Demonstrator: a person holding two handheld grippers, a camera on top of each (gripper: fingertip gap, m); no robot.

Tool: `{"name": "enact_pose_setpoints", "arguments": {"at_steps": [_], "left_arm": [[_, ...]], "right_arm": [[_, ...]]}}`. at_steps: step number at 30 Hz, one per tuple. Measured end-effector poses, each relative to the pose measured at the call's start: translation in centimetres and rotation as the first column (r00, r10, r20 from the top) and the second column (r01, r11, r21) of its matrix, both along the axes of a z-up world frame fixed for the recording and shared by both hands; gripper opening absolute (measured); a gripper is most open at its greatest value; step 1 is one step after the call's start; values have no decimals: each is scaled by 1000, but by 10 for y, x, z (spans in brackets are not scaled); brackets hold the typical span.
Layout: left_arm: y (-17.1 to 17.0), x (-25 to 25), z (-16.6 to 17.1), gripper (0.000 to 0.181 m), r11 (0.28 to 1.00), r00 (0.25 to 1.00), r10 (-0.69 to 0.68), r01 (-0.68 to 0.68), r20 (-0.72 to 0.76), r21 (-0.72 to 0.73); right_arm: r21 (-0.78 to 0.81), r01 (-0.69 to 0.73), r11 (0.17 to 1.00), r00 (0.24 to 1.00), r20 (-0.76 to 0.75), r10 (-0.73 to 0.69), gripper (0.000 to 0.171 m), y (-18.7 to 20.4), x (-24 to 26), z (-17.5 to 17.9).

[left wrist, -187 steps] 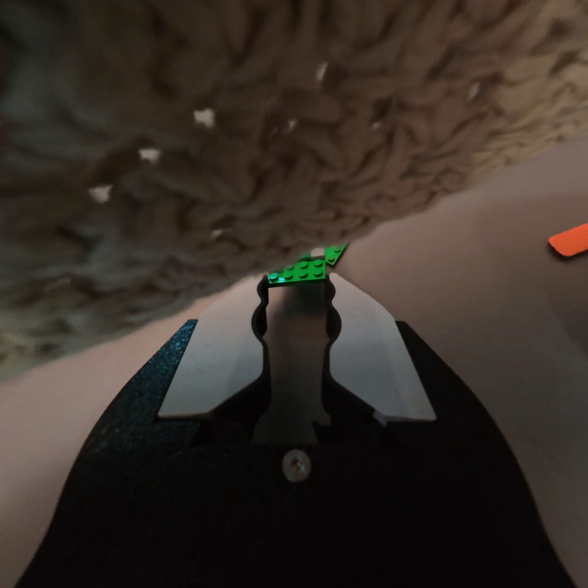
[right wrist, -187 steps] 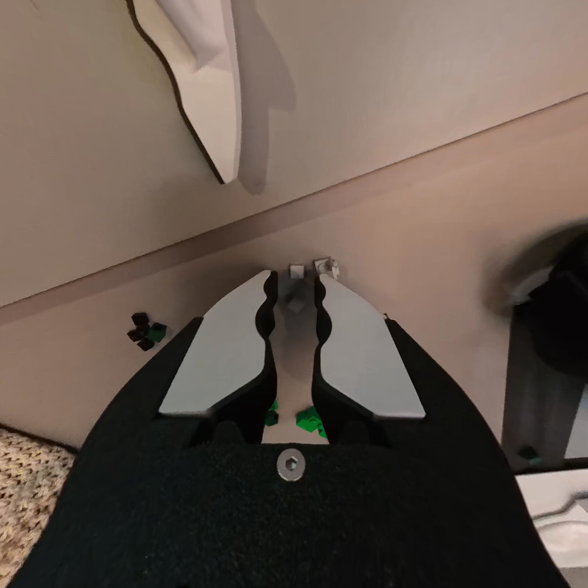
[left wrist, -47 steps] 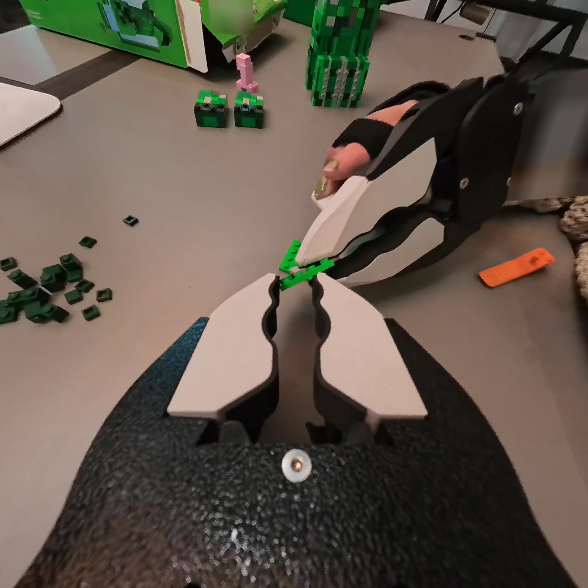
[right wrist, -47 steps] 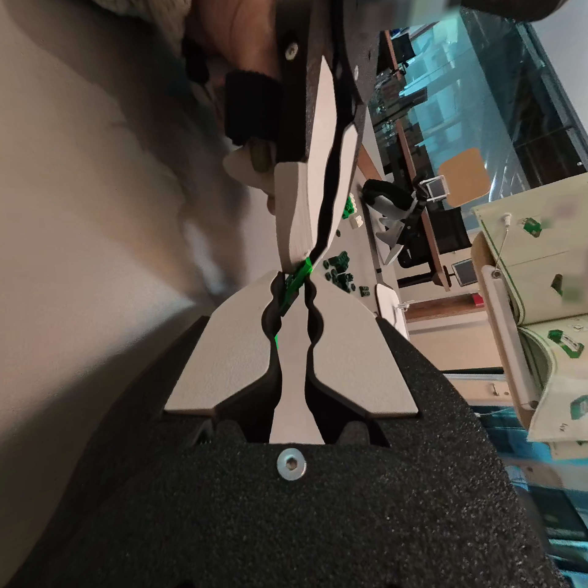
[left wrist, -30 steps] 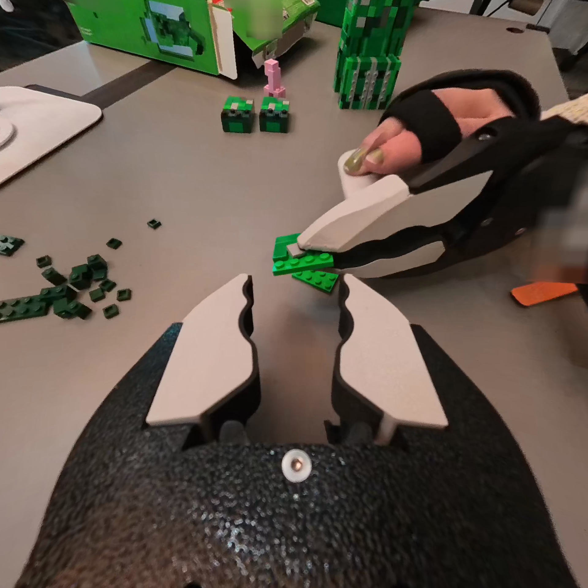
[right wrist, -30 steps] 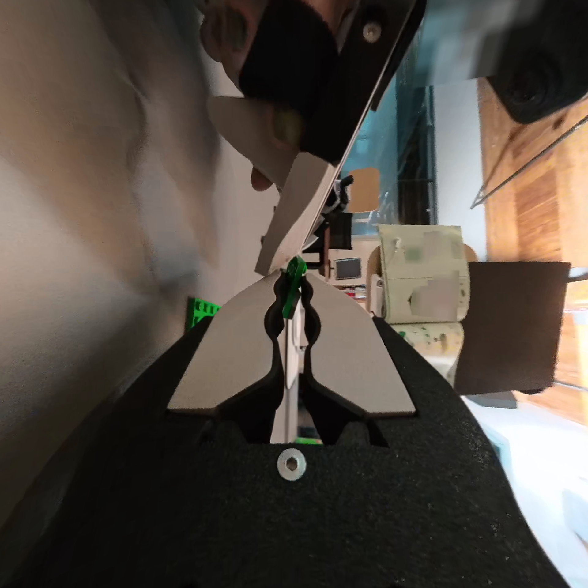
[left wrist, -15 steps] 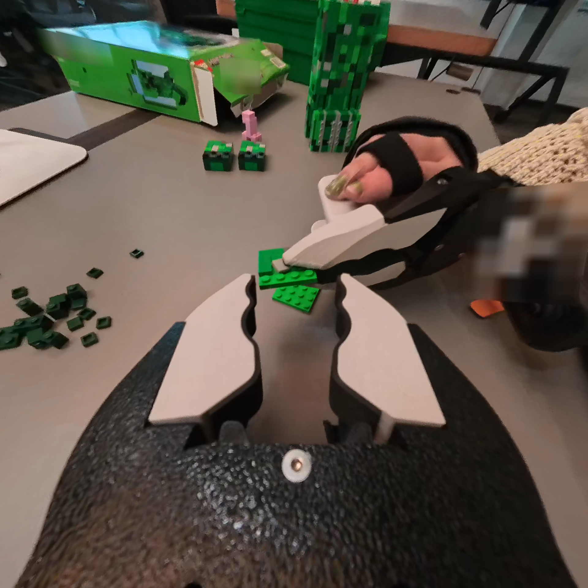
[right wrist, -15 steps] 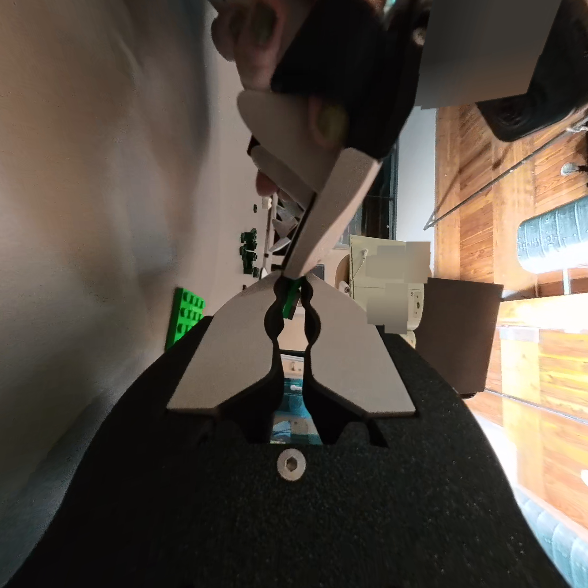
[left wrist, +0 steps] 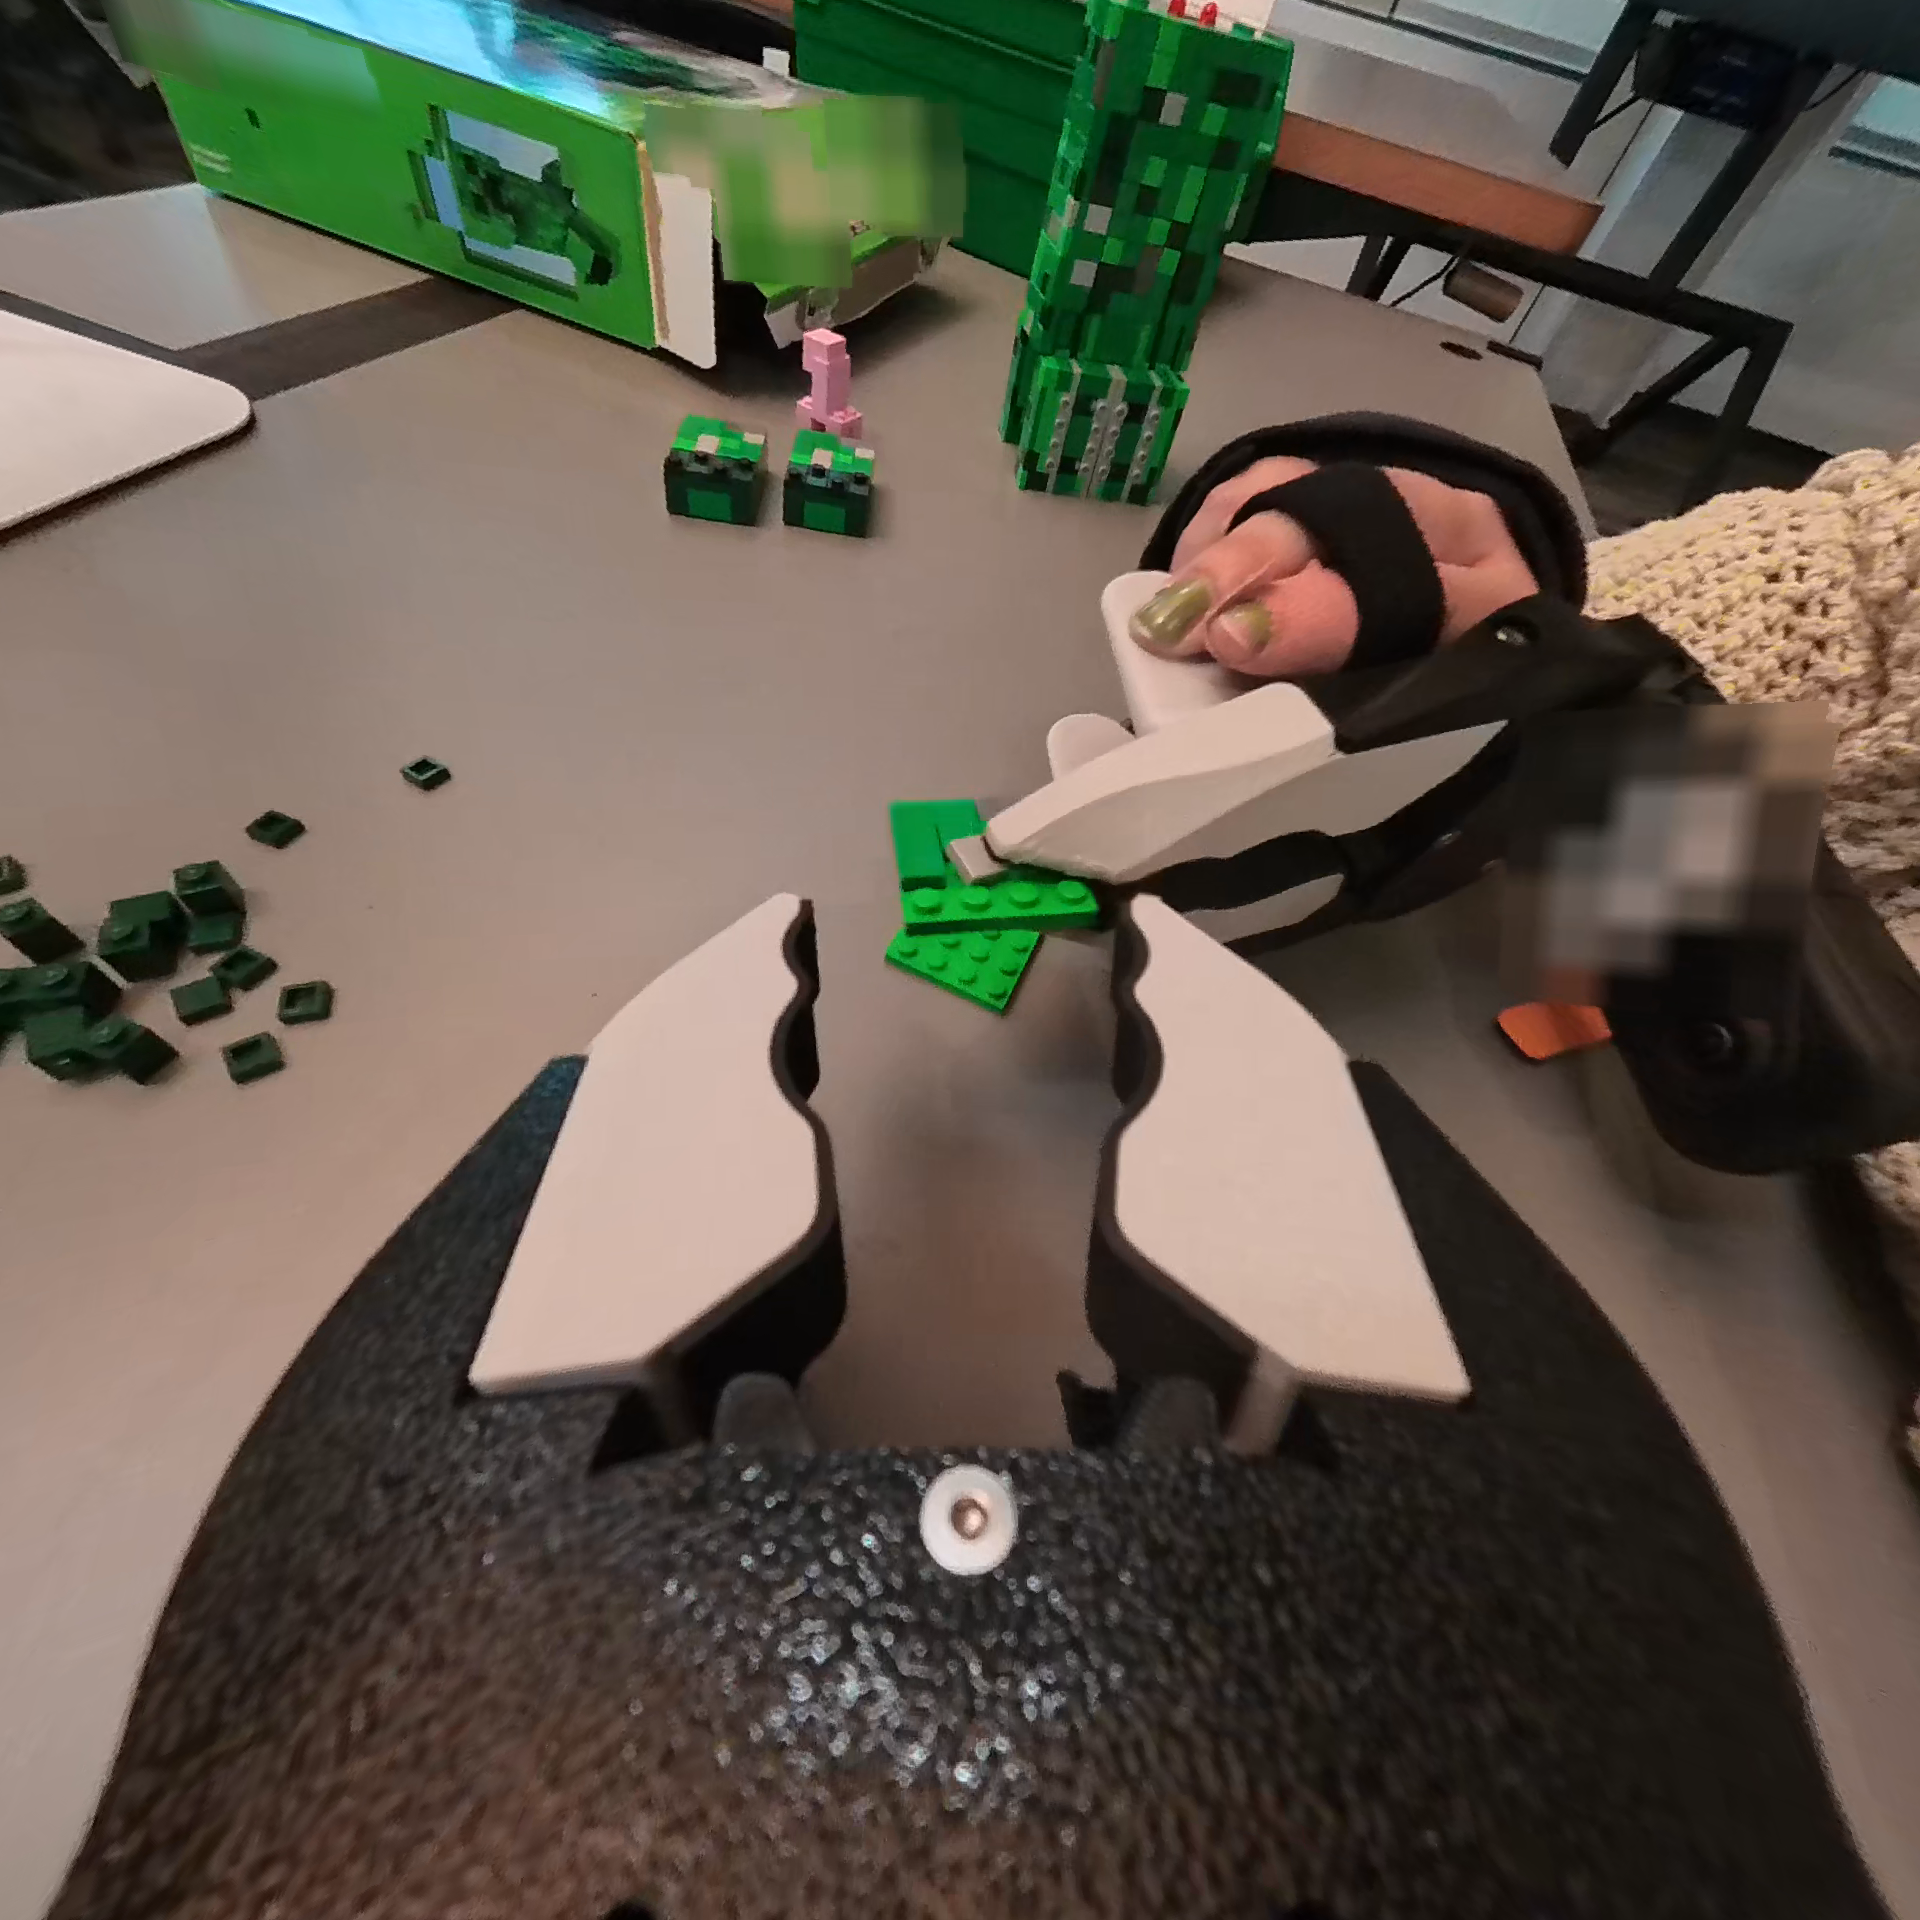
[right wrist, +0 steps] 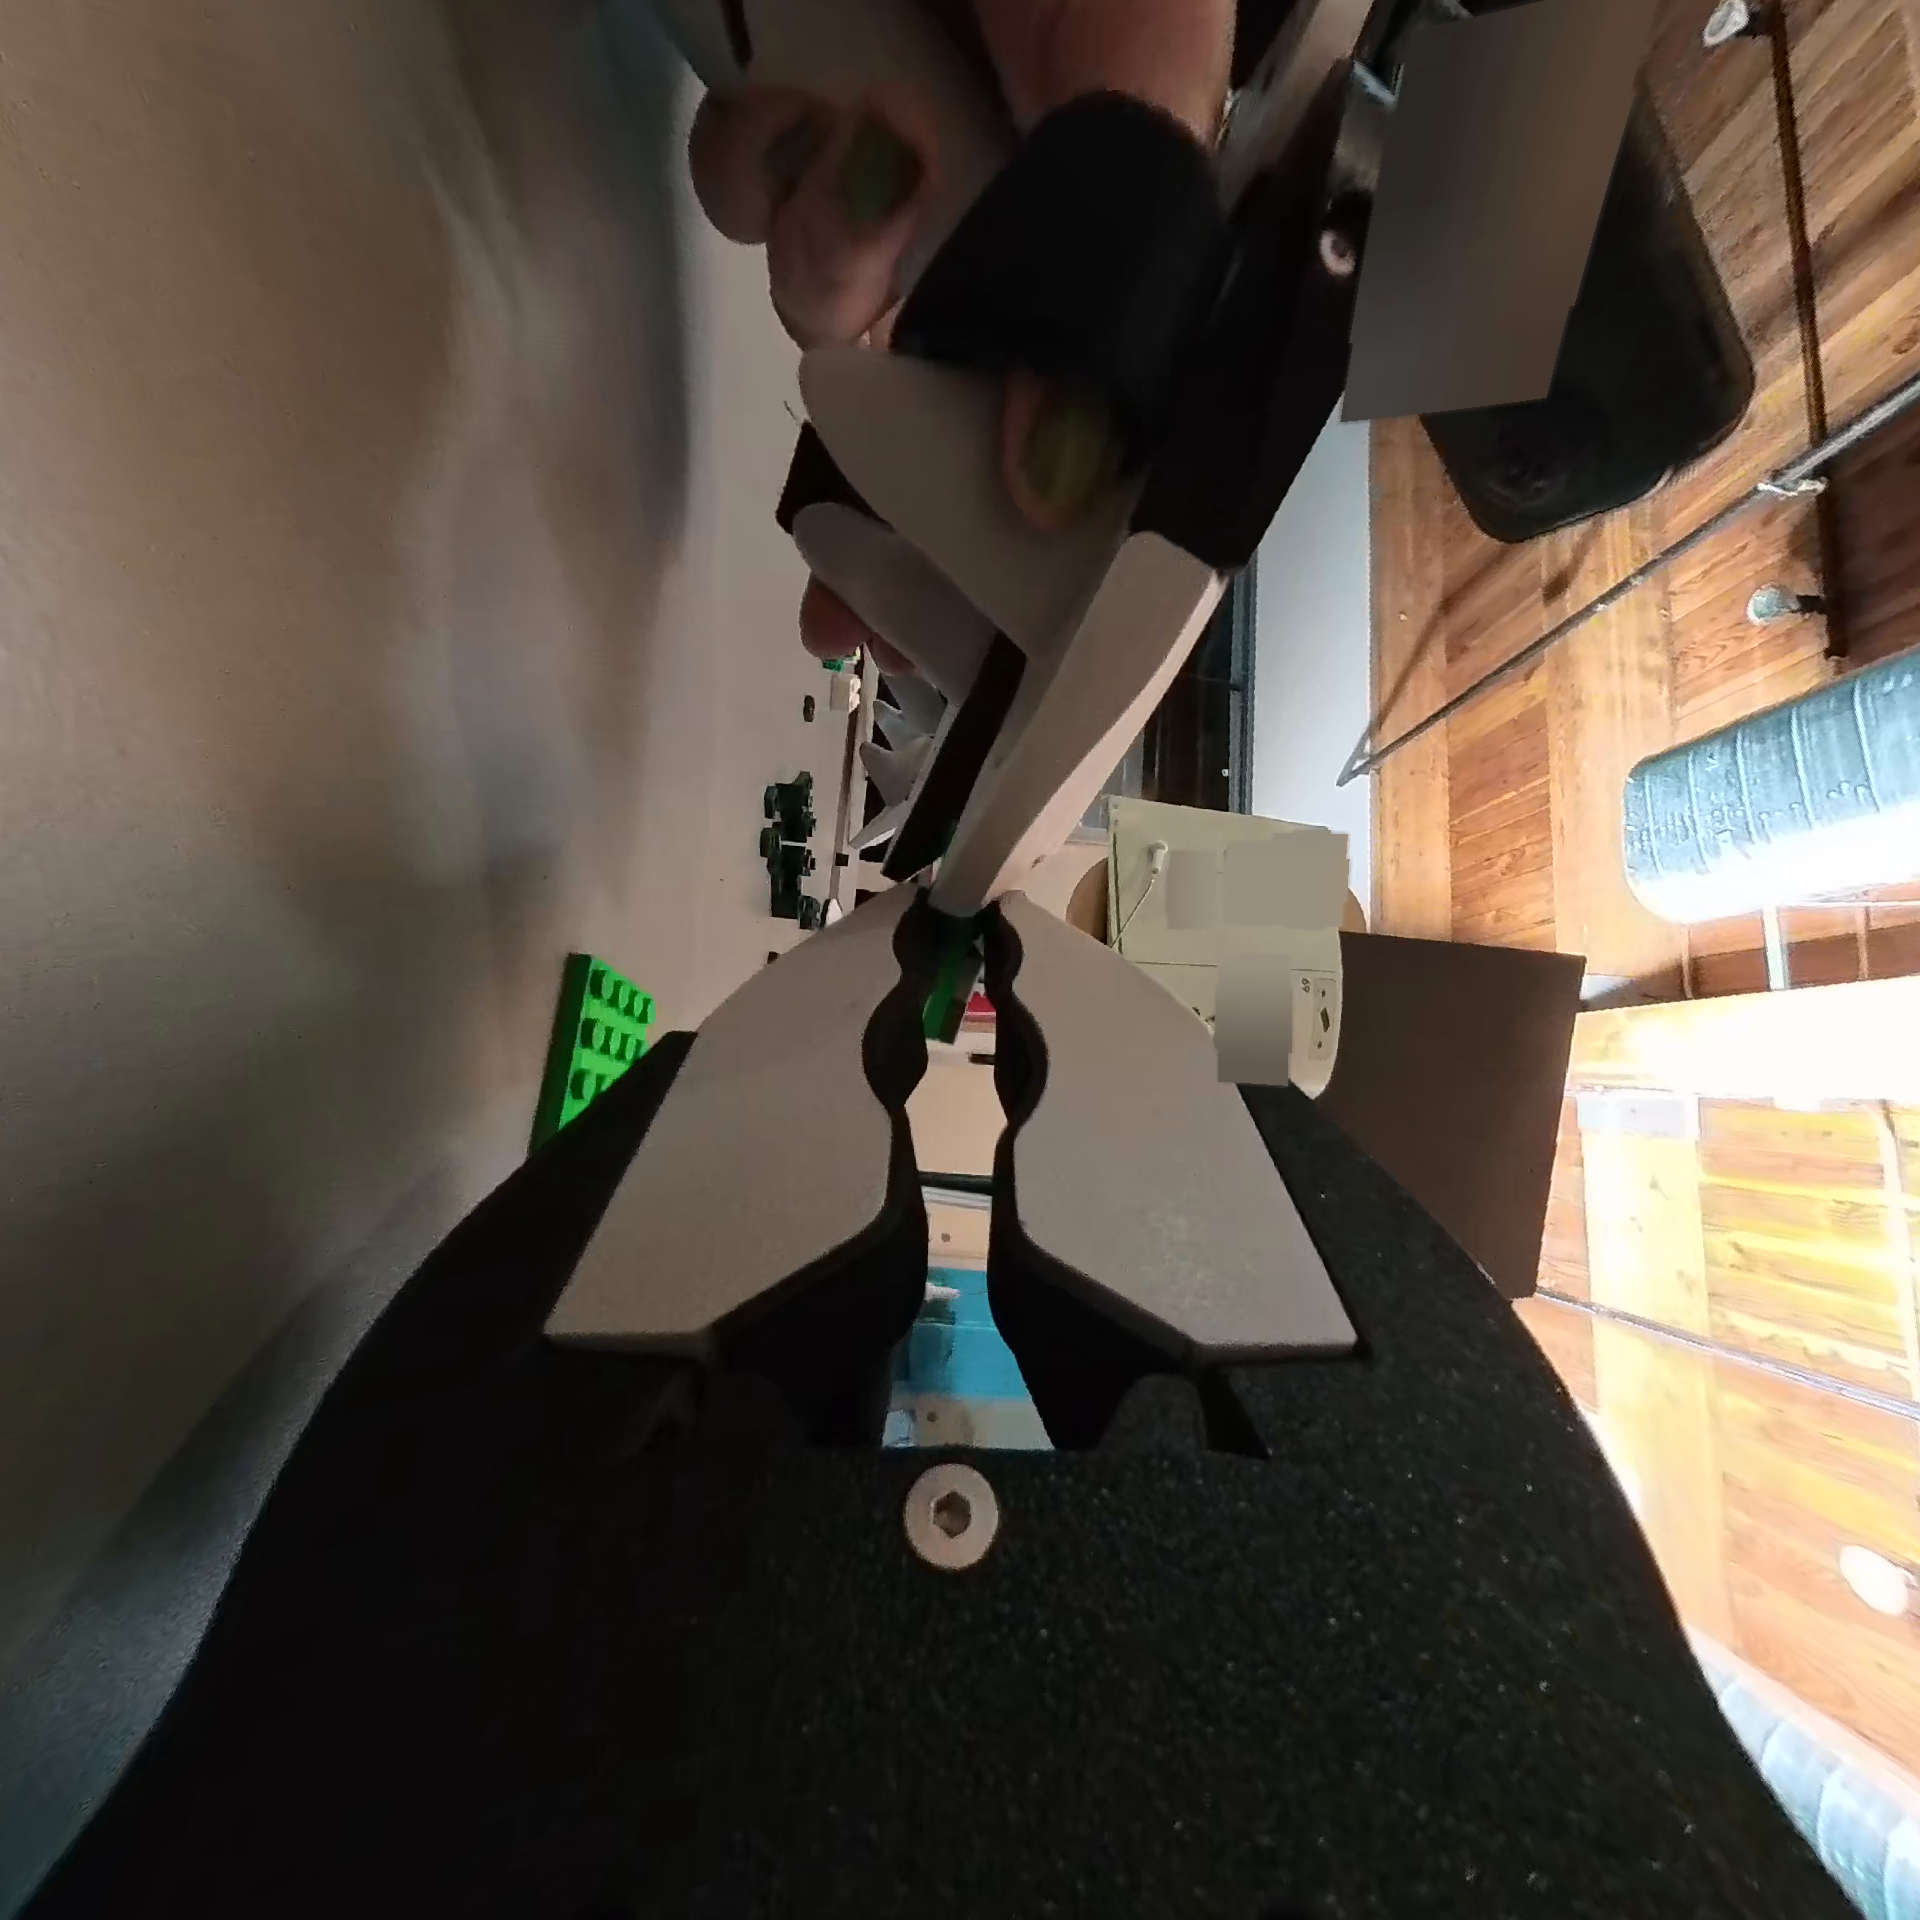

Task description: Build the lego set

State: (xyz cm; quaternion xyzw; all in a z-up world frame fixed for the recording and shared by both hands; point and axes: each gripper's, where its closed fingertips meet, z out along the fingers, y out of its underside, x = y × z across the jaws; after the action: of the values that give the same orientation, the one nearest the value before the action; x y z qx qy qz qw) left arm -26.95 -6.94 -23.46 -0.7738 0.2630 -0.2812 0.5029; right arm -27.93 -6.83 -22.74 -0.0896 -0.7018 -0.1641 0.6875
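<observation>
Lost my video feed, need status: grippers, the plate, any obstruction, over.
Left gripper open, empty. Right gripper shut on bright green plate, held above another green plate on the table. No obstruction seen.

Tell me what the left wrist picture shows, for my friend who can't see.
The right gripper pinches a bright green Lego plate above another plate on a grey table. The open left gripper waits nearby; dark green pieces lie scattered left.
</observation>
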Motion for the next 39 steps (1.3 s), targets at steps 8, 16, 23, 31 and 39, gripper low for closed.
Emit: {"name": "enact_pose_setpoints", "arguments": {"at_steps": [8, 16, 23, 31, 39], "left_arm": [[-3, 5, 2, 41, 997, 998, -16, 21, -68, 79], [-3, 4, 0, 37, 998, 998, -19, 22, -57, 52], [-2, 3, 0, 33, 998, 998, -3, 7, -65, 59], [7, -12, 3, 0, 976, 979, 116, -81, -170, 200], [9, -11, 3, 18, 976, 978, 121, -86, -171, 201]], "right_arm": [[16, 11, 1000, 1000, 2, -11, 7, 3, 2, 0], [31, 14, 999, 1000, 6, -14, 7, 3, 2, -1], [33, 20, 999, 1000, 12, -20, 7, 4, 3, -2], [-27, 80, 996, 997, 9, -80, 7, 11, 6, 1], [-37, 84, 996, 996, 33, -83, 6, 14, 5, -6]]}}
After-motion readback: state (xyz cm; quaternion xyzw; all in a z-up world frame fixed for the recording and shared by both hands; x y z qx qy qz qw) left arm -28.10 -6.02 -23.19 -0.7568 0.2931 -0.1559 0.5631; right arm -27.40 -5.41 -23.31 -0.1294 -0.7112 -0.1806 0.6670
